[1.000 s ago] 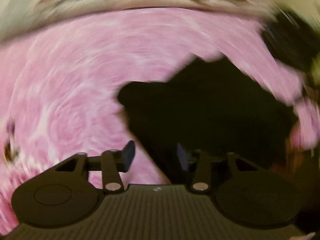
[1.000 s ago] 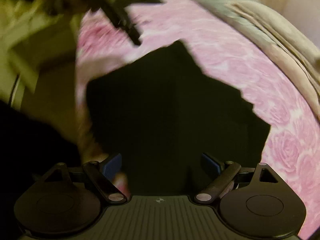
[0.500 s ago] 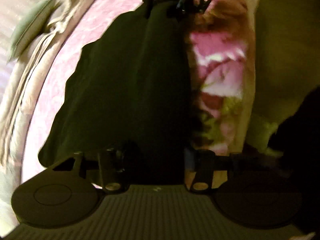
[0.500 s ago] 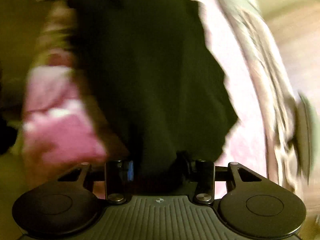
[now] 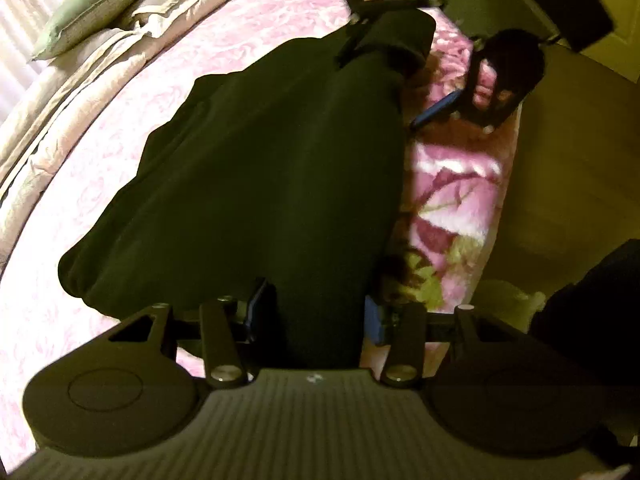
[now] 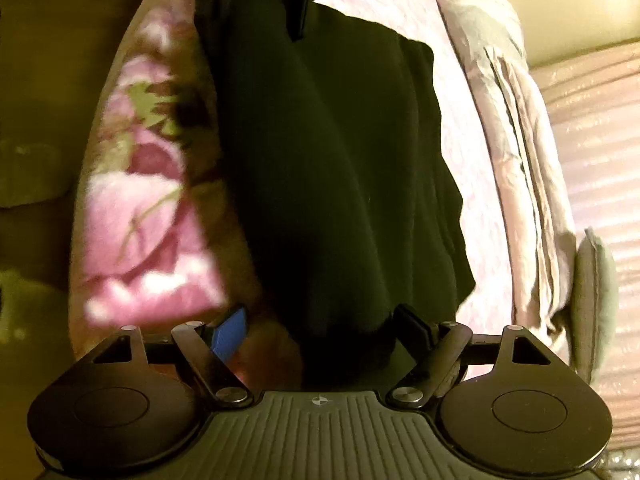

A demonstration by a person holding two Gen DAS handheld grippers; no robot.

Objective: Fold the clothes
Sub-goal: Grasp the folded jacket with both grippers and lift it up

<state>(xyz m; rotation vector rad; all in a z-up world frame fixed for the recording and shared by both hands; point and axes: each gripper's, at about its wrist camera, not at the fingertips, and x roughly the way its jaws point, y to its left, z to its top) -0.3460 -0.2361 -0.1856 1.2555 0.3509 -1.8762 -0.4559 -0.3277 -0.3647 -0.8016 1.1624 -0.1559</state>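
Note:
A black garment (image 5: 260,168) lies stretched along the edge of a bed with a pink rose-patterned cover (image 5: 248,20). My left gripper (image 5: 316,316) is at one end of the garment, and bunched black cloth fills the gap between its blue pads; it is shut on that cloth. In the right wrist view the left gripper (image 6: 254,12) shows at the garment's (image 6: 332,152) far end. My right gripper (image 6: 320,330) is at the opposite end. Its jaws are opening and stand wide, with cloth between them but not pinched. The right gripper (image 5: 394,76) also shows in the left wrist view.
A thick floral blanket (image 5: 452,200) hangs over the bed's side down to a dim floor (image 5: 568,168). Cream bedding (image 5: 80,92) and a green pillow (image 5: 92,4) lie along the far side of the bed. A dark shape (image 5: 592,292) sits at the right edge.
Both views swung round onto the stretched garment. The black cloth came between the left jaws. The right jaws went from wide to narrow on the cloth, then spread wide again.

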